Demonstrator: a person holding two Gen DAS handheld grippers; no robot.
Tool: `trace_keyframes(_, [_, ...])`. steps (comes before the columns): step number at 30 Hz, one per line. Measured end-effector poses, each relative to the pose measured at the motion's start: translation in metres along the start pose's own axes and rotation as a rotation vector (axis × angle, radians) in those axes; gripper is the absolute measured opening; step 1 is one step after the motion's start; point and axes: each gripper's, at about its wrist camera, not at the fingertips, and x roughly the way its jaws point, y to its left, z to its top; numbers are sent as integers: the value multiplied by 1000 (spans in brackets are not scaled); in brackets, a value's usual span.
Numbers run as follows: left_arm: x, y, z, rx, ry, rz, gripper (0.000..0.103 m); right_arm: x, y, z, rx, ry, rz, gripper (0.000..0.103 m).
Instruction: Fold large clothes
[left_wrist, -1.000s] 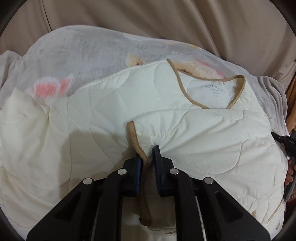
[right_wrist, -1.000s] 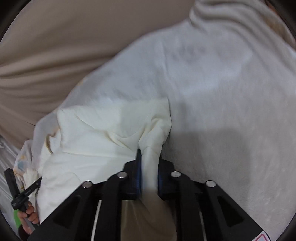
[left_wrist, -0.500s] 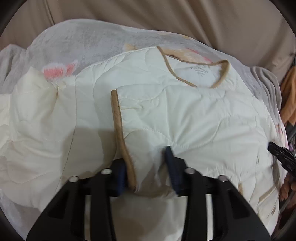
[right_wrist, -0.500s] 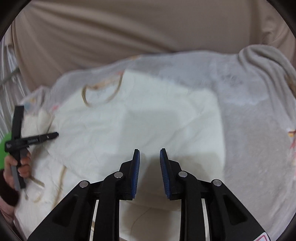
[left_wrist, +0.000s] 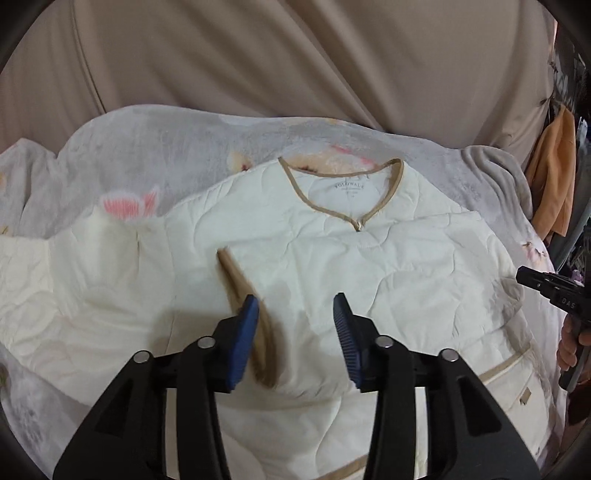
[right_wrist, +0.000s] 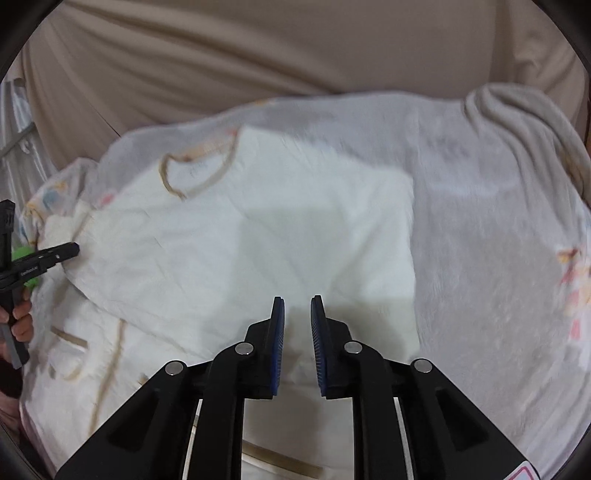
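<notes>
cream quilted jacket (left_wrist: 369, 266) lies on the floral blanket (left_wrist: 155, 155) with both sleeves folded in, left gripper (left_wrist: 295, 314) jaws just spread, right gripper (right_wrist: 297, 317) jaws slightly apart and empty; body folds remain.

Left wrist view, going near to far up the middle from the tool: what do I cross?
Left tool, open → folded-over sleeve with its tan cuff → cream quilted top → tan V-neckline → grey floral blanket → beige curtain.
</notes>
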Motion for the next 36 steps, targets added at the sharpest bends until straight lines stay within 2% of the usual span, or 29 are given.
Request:
trace_keyframes(2, [28,-7,-3,18,65,38,43,15,8,4,-17,19,8,15])
trace_keyframes(4, [56,-3,-16,10,136,69,43,48,6,-4,-33,113,-42,15])
trace_keyframes(5, [60,3,-25,-5,130,57,43,64,1,-12,-28,151,-55,13])
trace_keyframes(7, [43,10,-28,-24,90,49,42,62,-5,-17,7,131,-31,11])
trace_keyframes(8, [29,16,-30,-45,73,34,44,55,-5,-15,18,132,-48,11])
trace_keyframes(9, [12,23,-32,-68,48,18,47,46,-2,-12,18,119,-69,15])
trace_keyframes(10, [-2,29,-33,-83,26,18,55,34,5,-8,0,87,-85,22])
trace_keyframes(11, [-21,38,-36,-101,-4,35,66,24,13,-4,-27,60,-87,23])
trace_keyframes(12, [-36,48,-39,-118,-32,62,70,13,25,1,-60,33,-81,23])
trace_keyframes(13, [-50,60,-43,-138,-56,96,76,6,36,4,-83,11,-66,29])
trace_keyframes(16, [-80,116,-59,-276,-88,223,87,-9,75,12,-140,-32,8,45])
trace_keyframes(18, [-90,168,-71,-419,-85,285,88,-8,100,8,-168,-27,67,45])
trace_keyframes(22, [-86,251,-90,-663,-52,312,88,5,143,-12,-207,1,130,46])
trace_keyframes(25, [-69,288,-90,-761,-34,314,87,17,160,-31,-198,34,159,46])
trace_keyframes(27, [-56,302,-89,-811,-20,278,81,19,164,-42,-183,49,162,46])
trace_keyframes(28, [-49,306,-88,-833,-9,259,57,19,164,-45,-178,54,160,46])
trace_keyframes(29, [-41,307,-84,-839,7,229,29,19,161,-49,-168,59,156,46])
trace_keyframes(30, [-38,304,-77,-829,15,226,21,18,157,-52,-157,62,151,46])
trace_keyframes(31, [-42,296,-67,-804,-11,244,10,18,155,-54,-148,64,146,46])
trace_keyframes(34, [-72,246,-20,-619,-144,319,7,13,141,-57,-125,59,118,46])
trace_keyframes(36, [-99,178,18,-430,-258,346,7,9,133,-57,-104,51,125,46])
